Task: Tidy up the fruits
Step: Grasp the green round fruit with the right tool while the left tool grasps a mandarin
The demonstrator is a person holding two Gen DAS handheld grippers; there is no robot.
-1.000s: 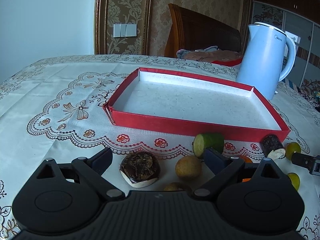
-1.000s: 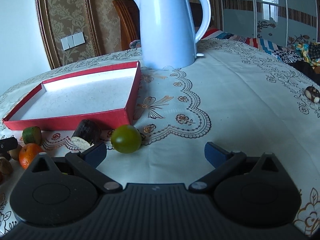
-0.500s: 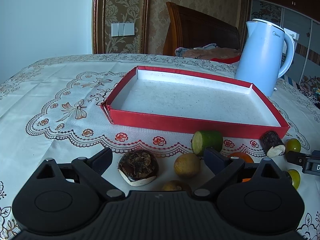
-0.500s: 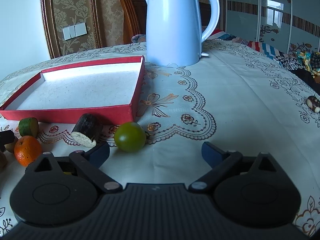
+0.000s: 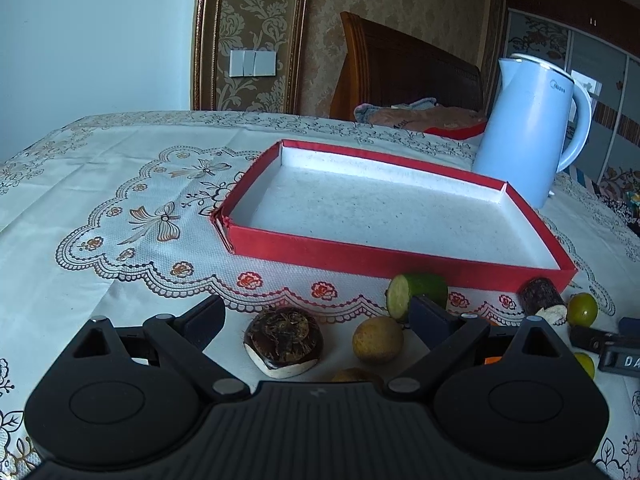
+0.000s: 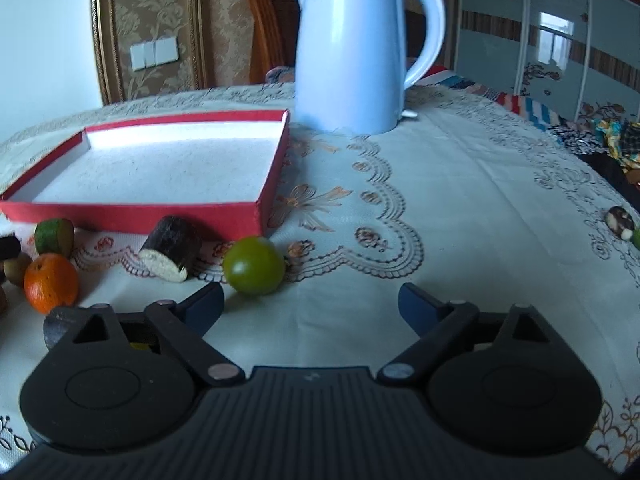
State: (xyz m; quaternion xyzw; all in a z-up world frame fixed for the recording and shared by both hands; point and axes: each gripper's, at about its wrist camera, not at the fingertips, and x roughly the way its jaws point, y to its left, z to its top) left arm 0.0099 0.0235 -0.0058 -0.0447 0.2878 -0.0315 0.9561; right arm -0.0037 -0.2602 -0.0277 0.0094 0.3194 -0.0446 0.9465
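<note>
Dining room w/ patterned wallpaper, table under an embroidered white tablecloth, pale blue kettle standing at the back beside an empty red tray. Fruits all sit on the cloth outside the tray, along its near wall: green-skinned cut chunk, dark cut piece w/ white face, round green fruit, orange, brown bulb-like piece, tan round fruit. Left gripper is spread wide, nothing pinched; brown piece & tan fruit lie on the cloth btwn its fingers, untouched. Right gripper is spread too, but its jaws are closing, gap narrower than a sec ago, w/ only bare cloth btwn them; green fruit is just ahead of the left finger, not inside. Its view has also tipped a bit vs a sec ago, so the wrist has rolled. Fruits & tray haven't shifted. Prob means the right side is lining up on the green fruit, but the closing looks early: the gripper needs to go fwd & left first. Tray is empty, so sorting hasn't really begun.
</note>
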